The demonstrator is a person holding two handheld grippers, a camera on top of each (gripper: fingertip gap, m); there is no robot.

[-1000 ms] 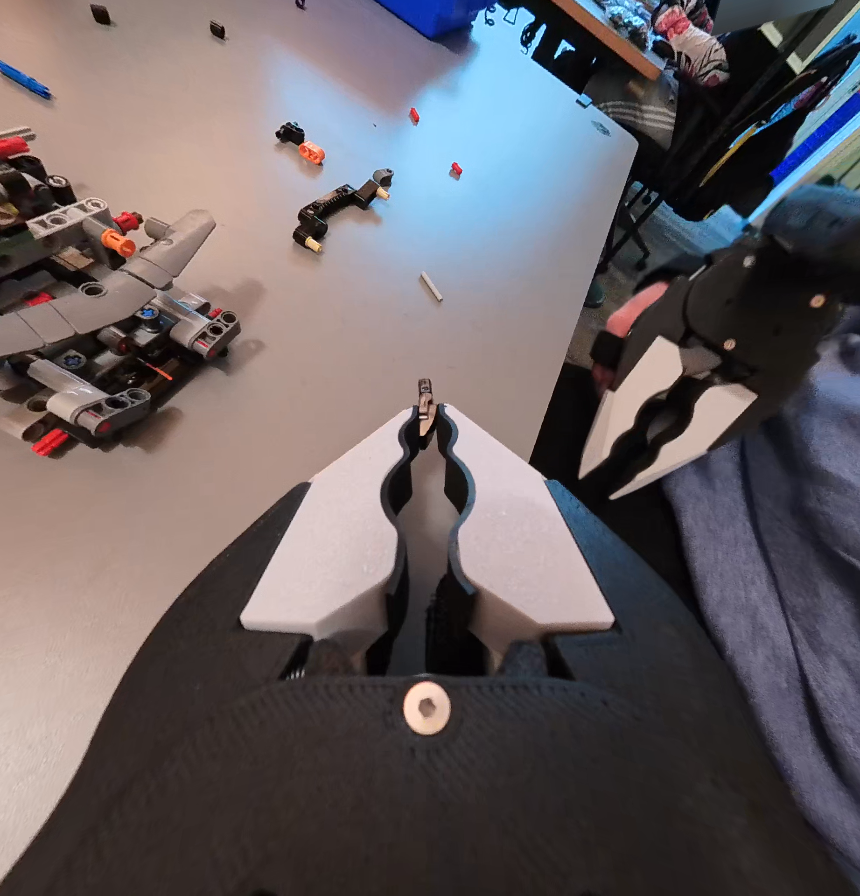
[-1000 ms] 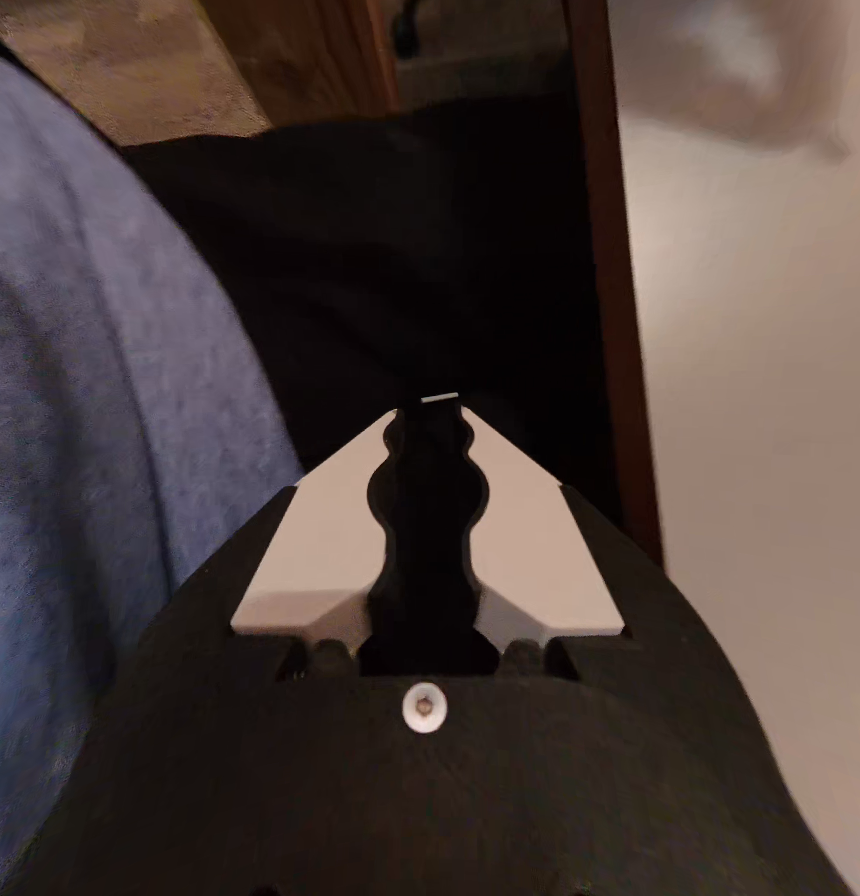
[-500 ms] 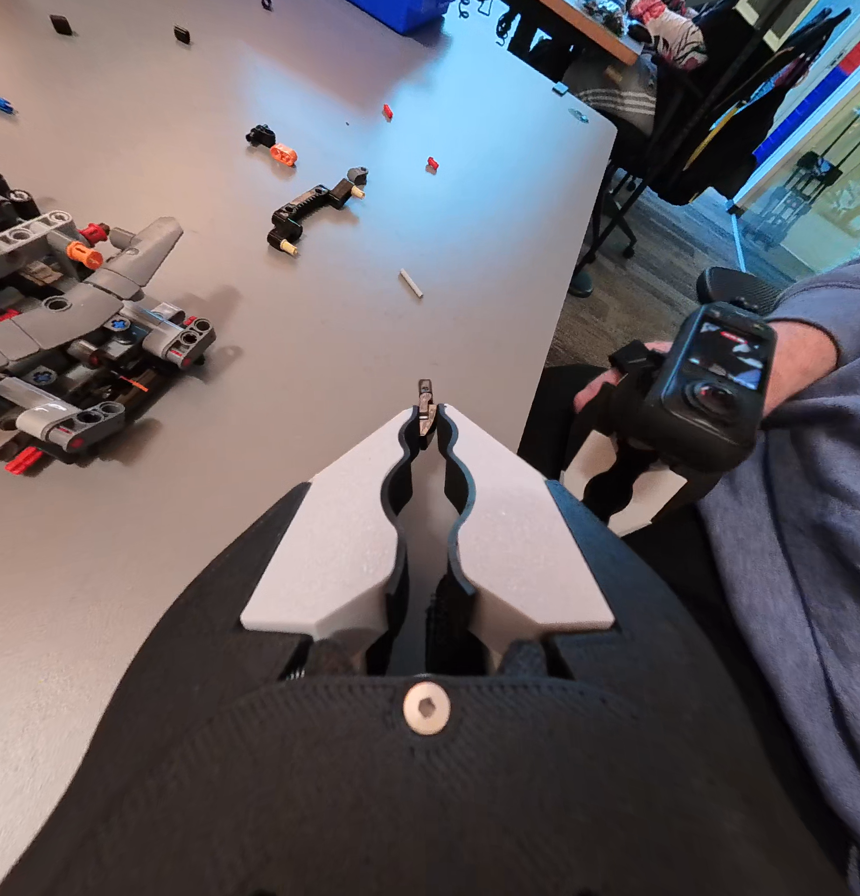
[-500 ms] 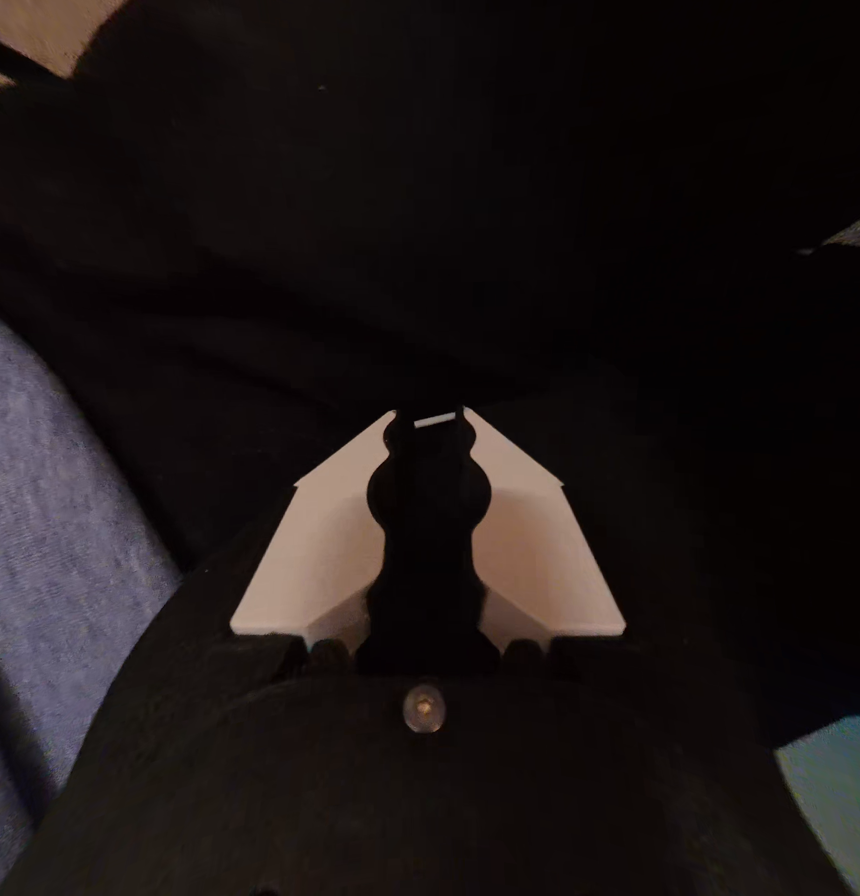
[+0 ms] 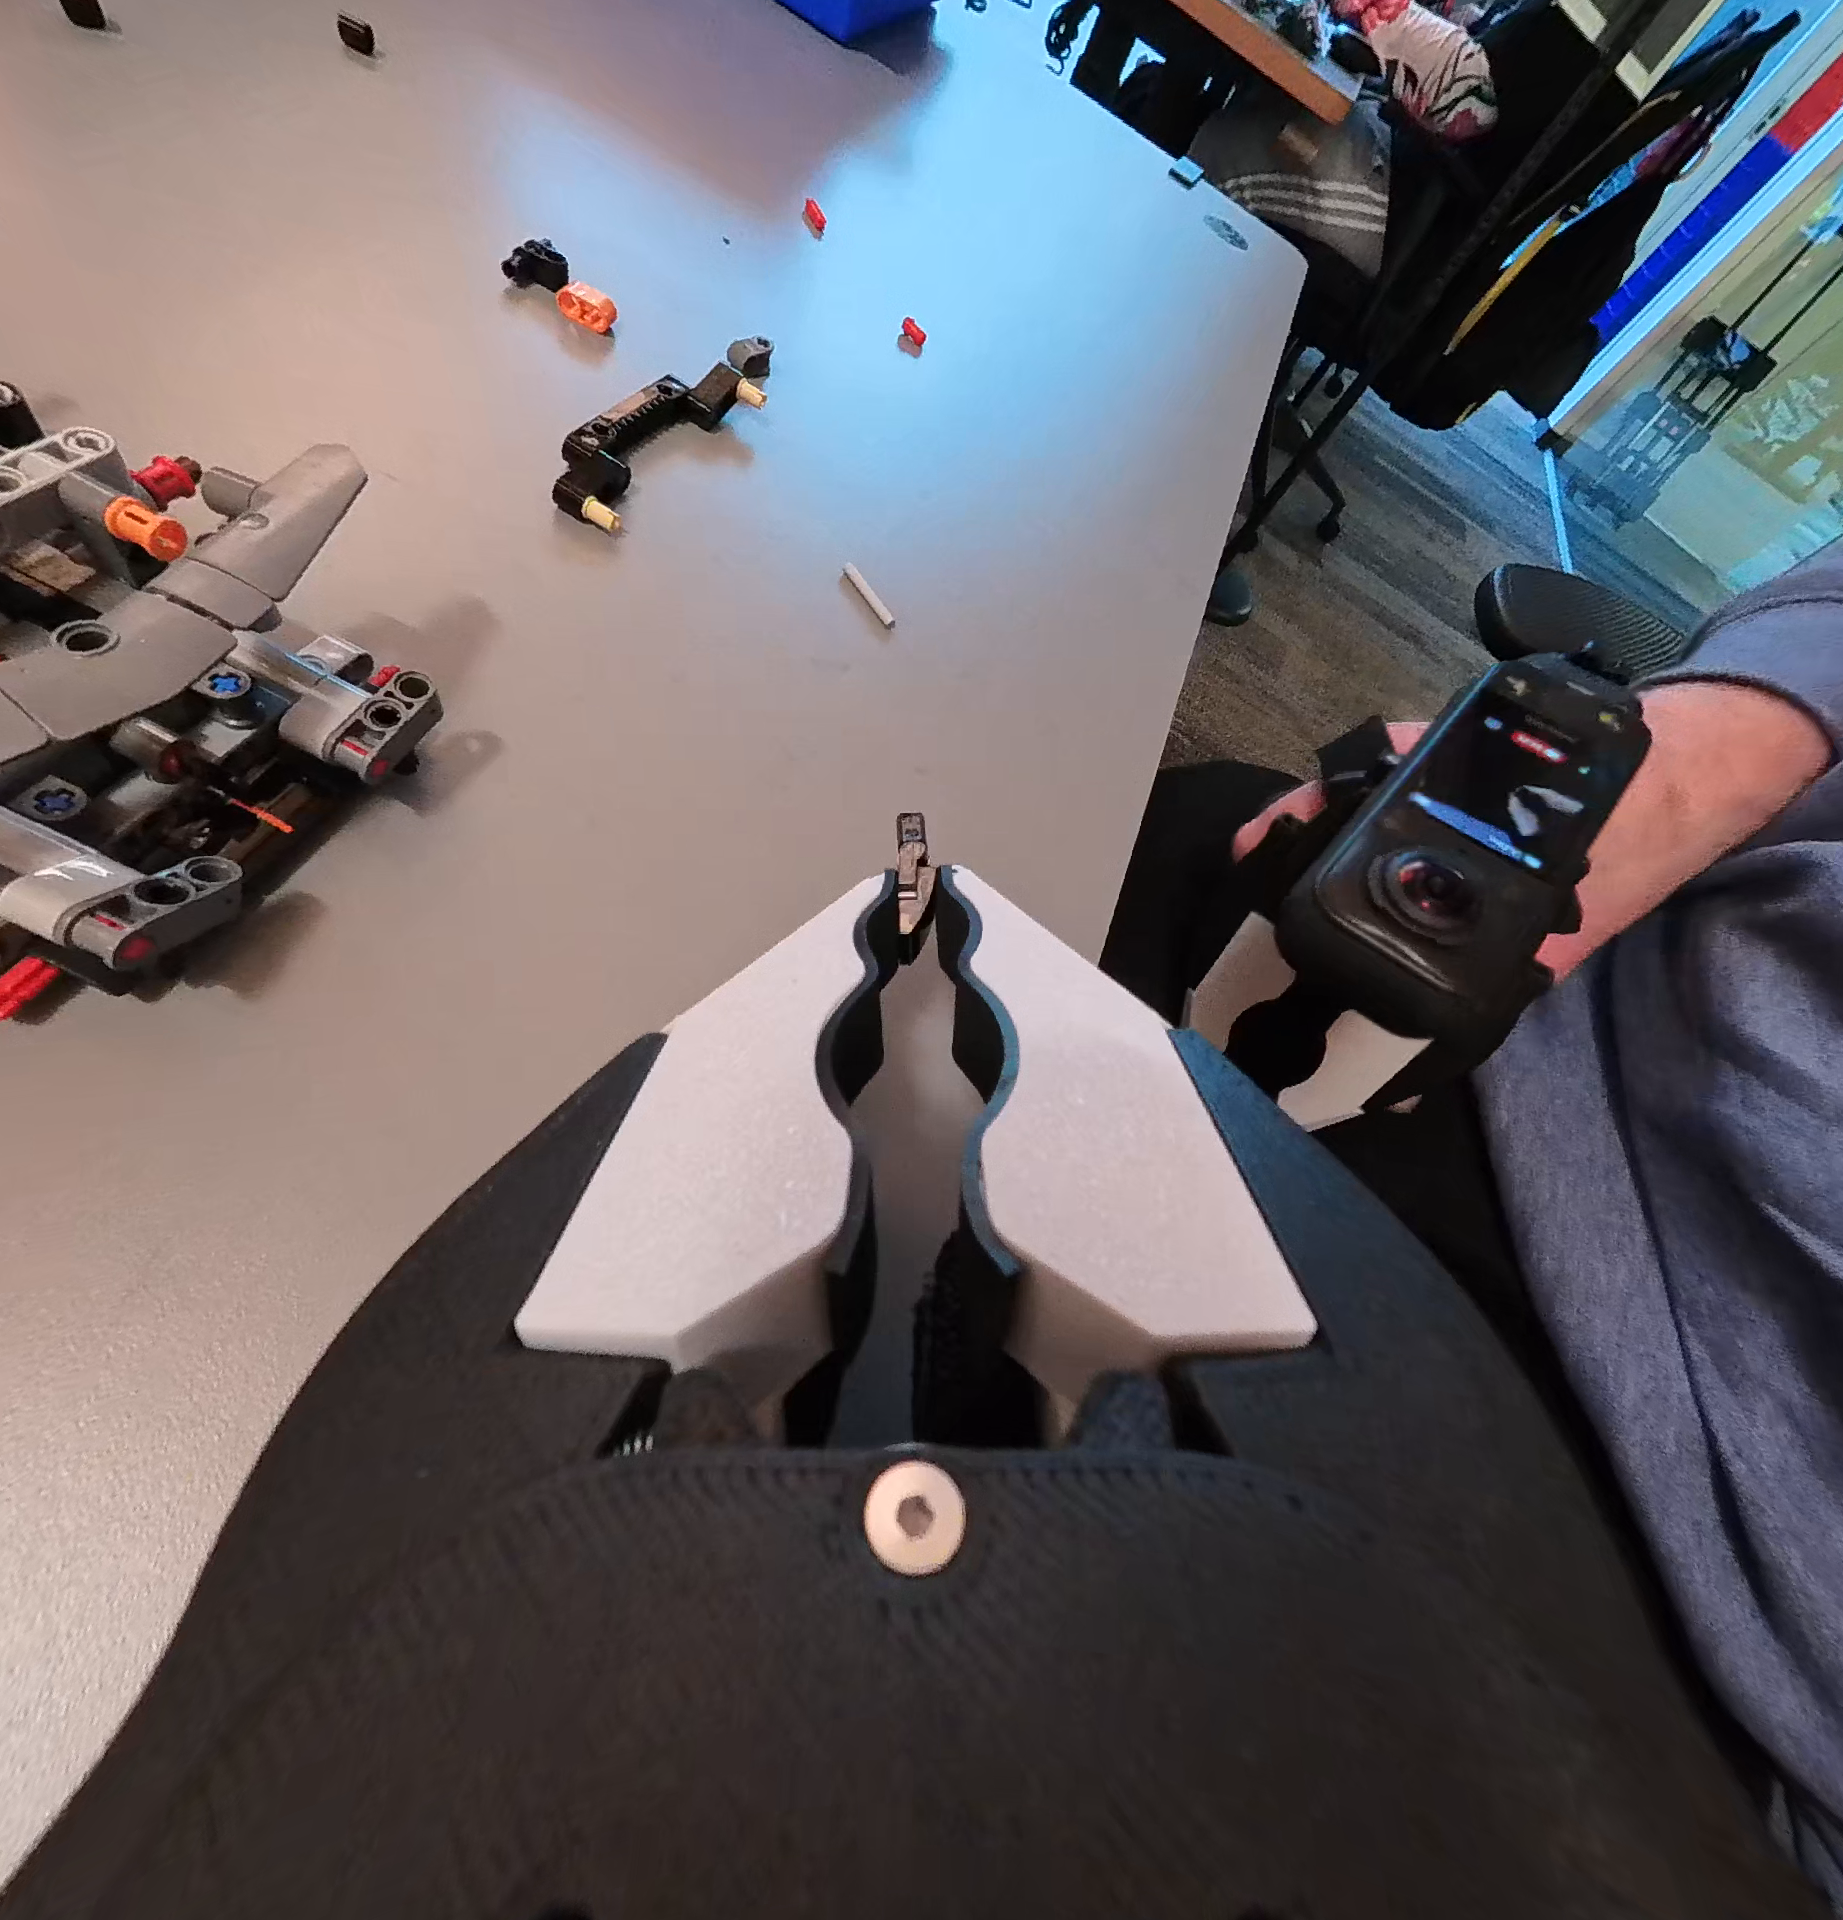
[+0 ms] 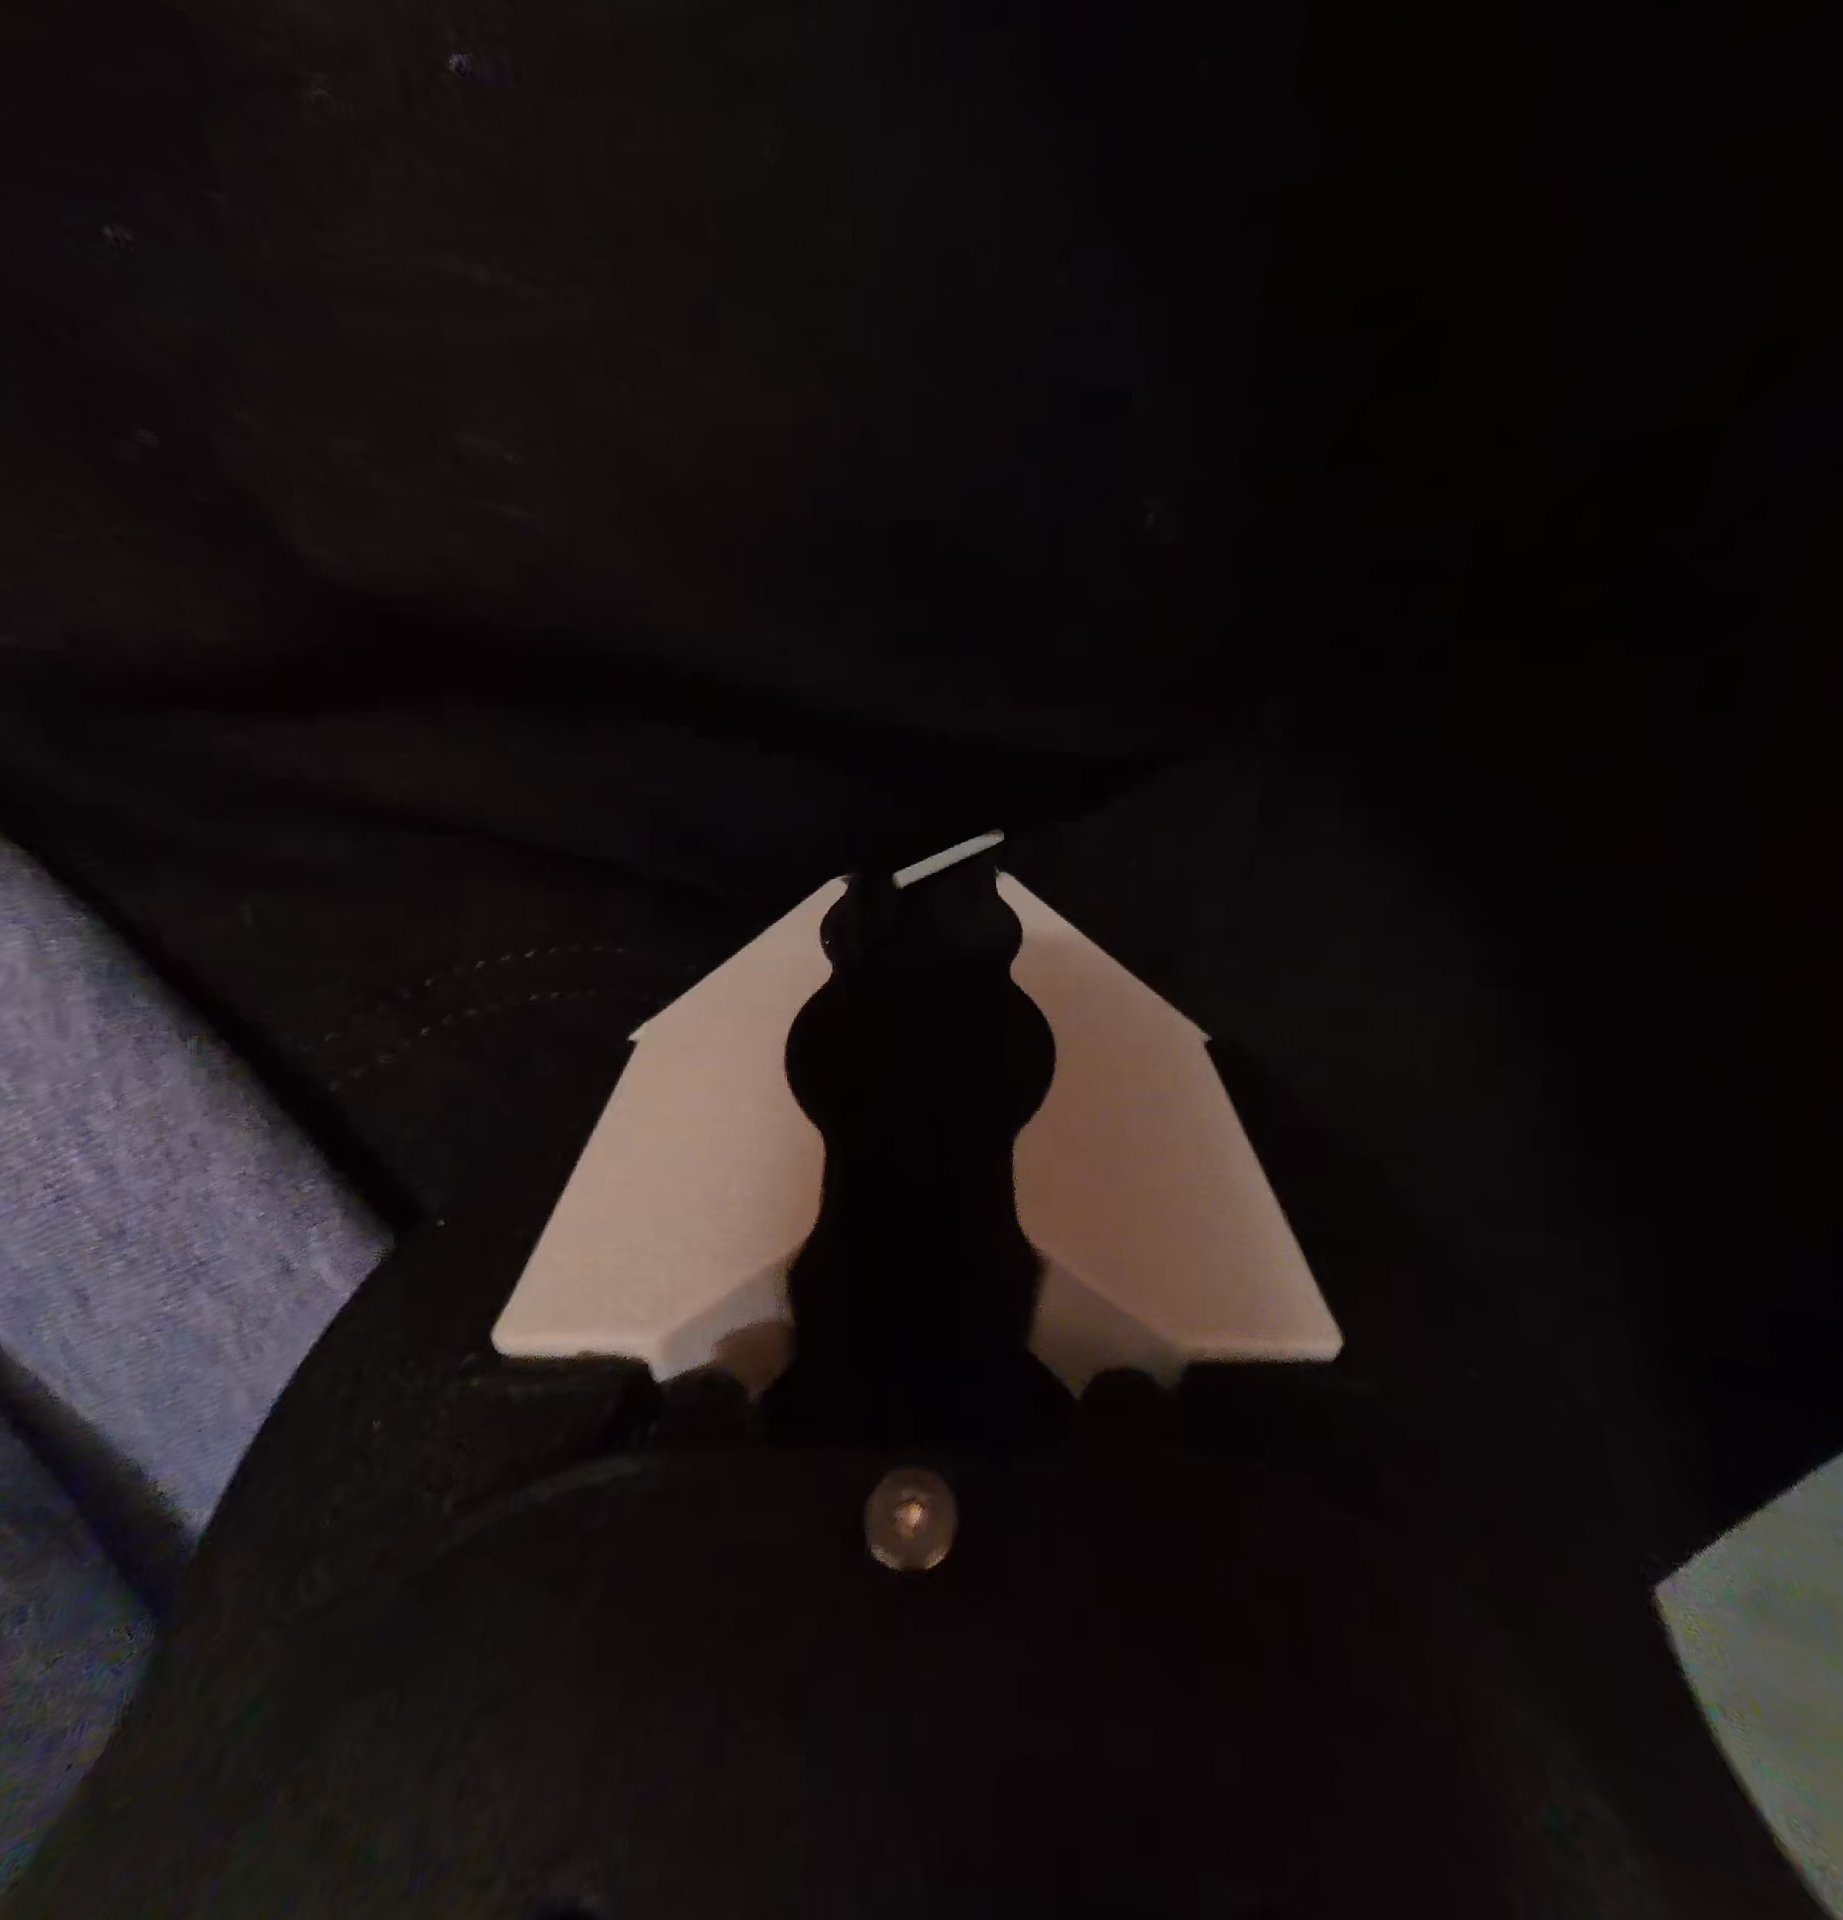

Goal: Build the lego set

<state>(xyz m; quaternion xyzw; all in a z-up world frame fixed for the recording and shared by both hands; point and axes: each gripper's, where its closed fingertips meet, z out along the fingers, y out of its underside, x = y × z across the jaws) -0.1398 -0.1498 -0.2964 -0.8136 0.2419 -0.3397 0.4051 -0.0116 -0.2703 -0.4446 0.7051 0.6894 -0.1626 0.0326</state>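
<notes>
- Two wrist views; L view brightly lit, R view mostly dark.
- Far left of L view: part-built lego model (image 5: 138, 717) on grey table (image 5: 605, 935), cut off by frame edge. Grey wing-like panels, grey beams w/ round pin holes, blue axle ends, orange pin on top, red pins sticking out at near-left end.
- Mid-table, well apart from model: black rack piece (image 5: 652, 426) w/ tan pin tips; orange link (image 5: 586, 308) touching small black connector (image 5: 536, 264); two tiny red bits (image 5: 913, 332); light grey axle (image 5: 868, 595) lying alone.
- Centre: left gripper (image 5: 915, 883) clenched on small dark lego piece (image 5: 911, 868), tip poking past fingertips, held just above table near its right edge.
- Wide bare tabletop btwn model and gripper, also btwn gripper and loose parts.
- Table's right edge runs diagonally just right of fingertips; floor and black chair legs beyond.
- Right of edge, off table: right gripper (image 5: 1301, 1049) low by person's lap, black camera (image 5: 1457, 842) on top, hand (image 5: 1301, 821) partly seen, blue-grey sleeve (image 5: 1706, 1143).
- R view: right gripper (image 6: 932, 883) fingertips set apart, thin pale sliver (image 6: 948, 858) lying across gap; gripped or only resting, cannot tell. Dark fabric all round, blue-grey cloth at left.
</notes>
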